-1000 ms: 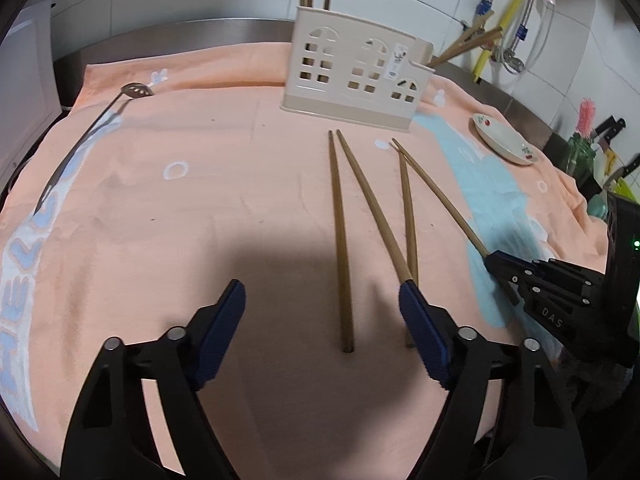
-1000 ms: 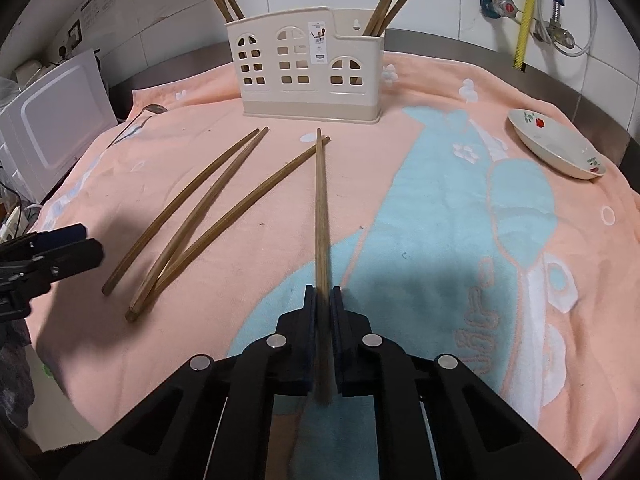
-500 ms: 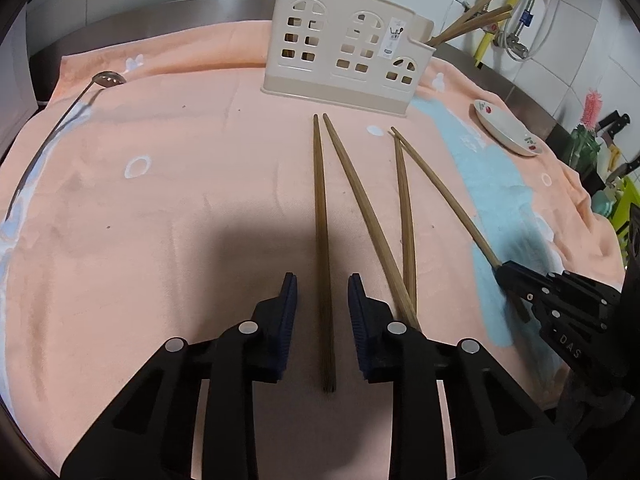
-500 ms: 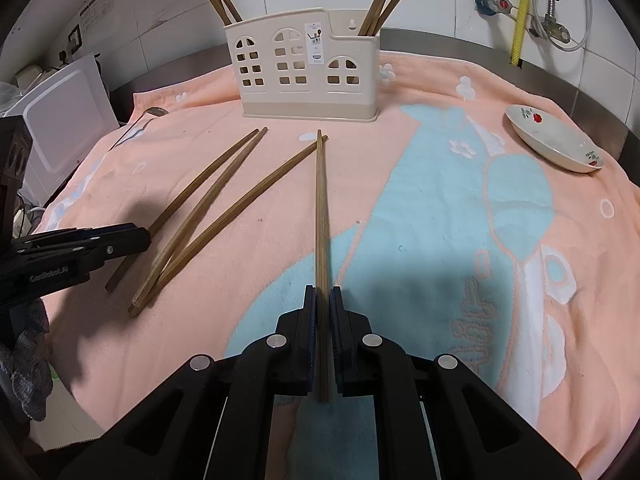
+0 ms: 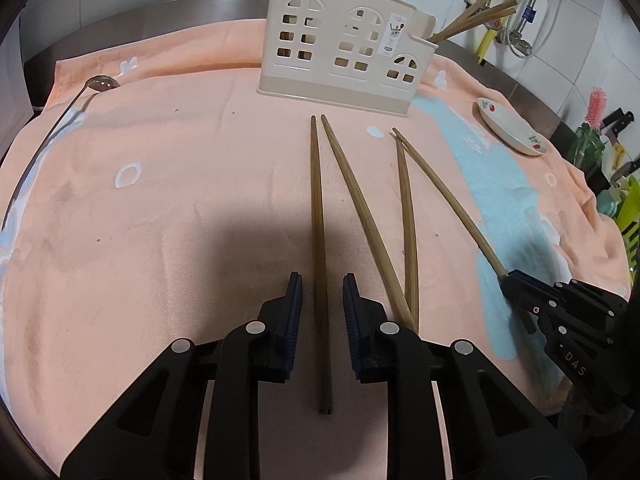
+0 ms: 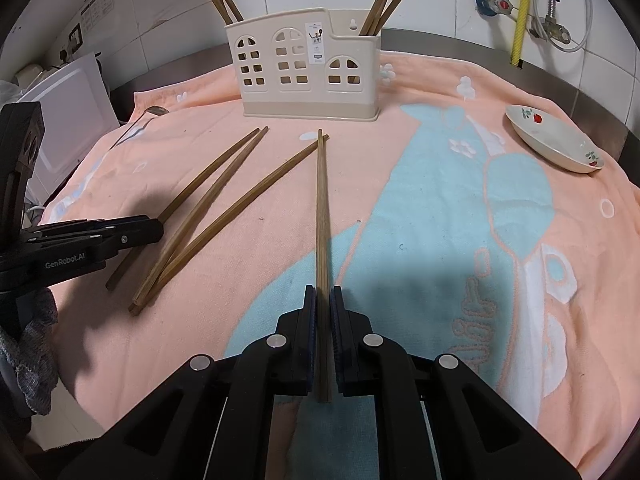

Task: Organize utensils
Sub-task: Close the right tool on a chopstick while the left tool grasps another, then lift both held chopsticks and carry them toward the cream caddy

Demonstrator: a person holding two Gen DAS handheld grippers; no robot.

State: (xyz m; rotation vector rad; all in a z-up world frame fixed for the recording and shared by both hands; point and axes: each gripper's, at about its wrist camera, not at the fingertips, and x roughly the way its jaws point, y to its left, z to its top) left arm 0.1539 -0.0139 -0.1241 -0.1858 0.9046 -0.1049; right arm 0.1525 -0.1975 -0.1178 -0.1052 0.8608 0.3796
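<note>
Four wooden chopsticks lie on an orange towel (image 5: 180, 208) in front of a cream utensil holder (image 5: 344, 64) that has more chopsticks standing in it. My left gripper (image 5: 322, 284) straddles the leftmost chopstick (image 5: 316, 200); its jaws are closing, and a small gap still shows on each side of the stick. Two loose chopsticks (image 5: 360, 208) cross just to its right. My right gripper (image 6: 323, 294) is shut on the rightmost chopstick (image 6: 321, 200), whose far tip rests on the towel. The left gripper (image 6: 156, 228) appears at the left edge of the right wrist view.
A long metal ladle (image 5: 60, 120) lies along the towel's left edge. A small white dish (image 6: 556, 144) sits at the right. A white appliance (image 6: 68, 132) stands to the left, with hoses and taps (image 6: 520, 12) on the tiled wall behind.
My left gripper moved forward and right over the leftmost chopstick and its jaws narrowed from wide open to close around it. The right gripper stayed still on its chopstick.
</note>
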